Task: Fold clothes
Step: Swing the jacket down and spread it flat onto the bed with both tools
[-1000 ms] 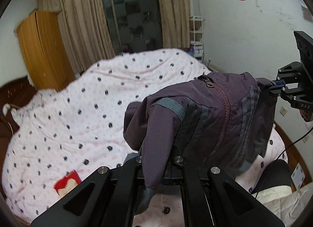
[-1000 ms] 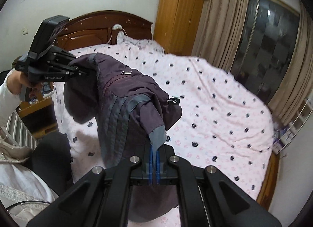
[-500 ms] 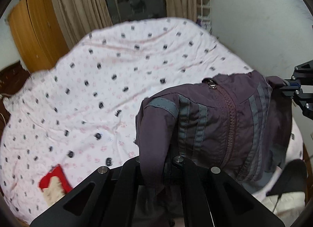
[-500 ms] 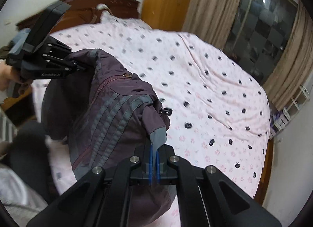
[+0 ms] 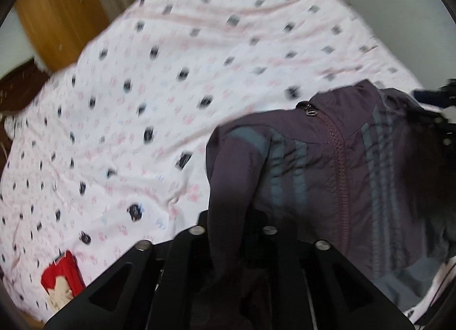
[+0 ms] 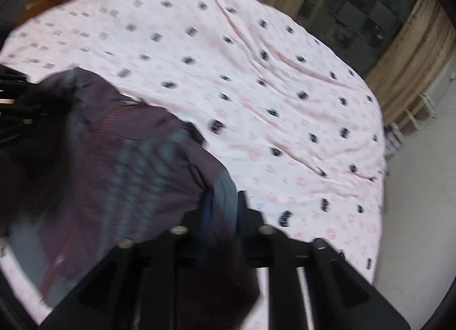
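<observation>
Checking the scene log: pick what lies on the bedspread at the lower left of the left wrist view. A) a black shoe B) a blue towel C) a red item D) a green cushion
C: a red item lies on the spotted pink bedspread, left of the purple jacket.

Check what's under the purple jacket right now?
Under the jacket, held up by the left gripper and right gripper, lies the pink spotted bedspread. The patch beneath the hanging fabric is covered.

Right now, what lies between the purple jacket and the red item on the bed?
In the left wrist view, only bare pink patterned bedsheet lies between the purple jacket and the red item.
</observation>
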Tool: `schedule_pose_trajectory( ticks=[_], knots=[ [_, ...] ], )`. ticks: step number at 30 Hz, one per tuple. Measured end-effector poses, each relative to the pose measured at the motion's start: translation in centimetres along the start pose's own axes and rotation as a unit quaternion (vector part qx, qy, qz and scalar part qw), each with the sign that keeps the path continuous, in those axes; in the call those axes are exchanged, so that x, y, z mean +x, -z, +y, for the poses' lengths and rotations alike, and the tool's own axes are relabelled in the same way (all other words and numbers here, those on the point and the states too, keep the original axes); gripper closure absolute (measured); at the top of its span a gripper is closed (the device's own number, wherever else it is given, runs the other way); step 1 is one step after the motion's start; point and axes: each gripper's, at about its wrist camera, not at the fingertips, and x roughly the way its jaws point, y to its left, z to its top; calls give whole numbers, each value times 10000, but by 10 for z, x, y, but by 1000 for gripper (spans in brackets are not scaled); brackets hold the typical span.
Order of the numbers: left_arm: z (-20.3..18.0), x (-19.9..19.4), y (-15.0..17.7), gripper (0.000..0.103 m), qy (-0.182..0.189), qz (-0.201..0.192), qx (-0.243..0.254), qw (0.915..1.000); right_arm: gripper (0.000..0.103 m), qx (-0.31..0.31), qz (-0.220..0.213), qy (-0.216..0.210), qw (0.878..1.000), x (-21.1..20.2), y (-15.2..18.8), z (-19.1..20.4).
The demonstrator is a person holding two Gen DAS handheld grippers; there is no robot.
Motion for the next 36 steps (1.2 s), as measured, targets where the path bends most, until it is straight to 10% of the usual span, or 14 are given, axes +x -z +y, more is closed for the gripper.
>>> schedule_pose_trajectory(
  ticks=[6, 14, 21, 25, 30, 36],
  knots=[
    [41, 25, 27, 65, -98, 208, -477, 9986, 72, 234, 434, 313, 9983, 44, 12, -8],
    [101, -5, 49, 54, 519, -16, -1463, 9879, 60, 524, -292, 318, 9977, -12, 64, -16],
    [84, -91, 108, 54, 106, -890, -725, 9933, 51, 524, -885, -146, 9946, -101, 130, -4],
    [47, -129, 178, 54, 658, -1147, -487, 9900, 50, 155, -1097, -559, 9923, -137, 185, 26],
    [-8, -129, 258, 53, 983, -1025, -139, 9898, 50, -114, -801, -715, 9942, -135, 245, 81],
    [-52, -103, 297, 53, 417, -1102, 466, 9919, 50, 111, -503, -635, 9967, -110, 282, 105]
  ],
)
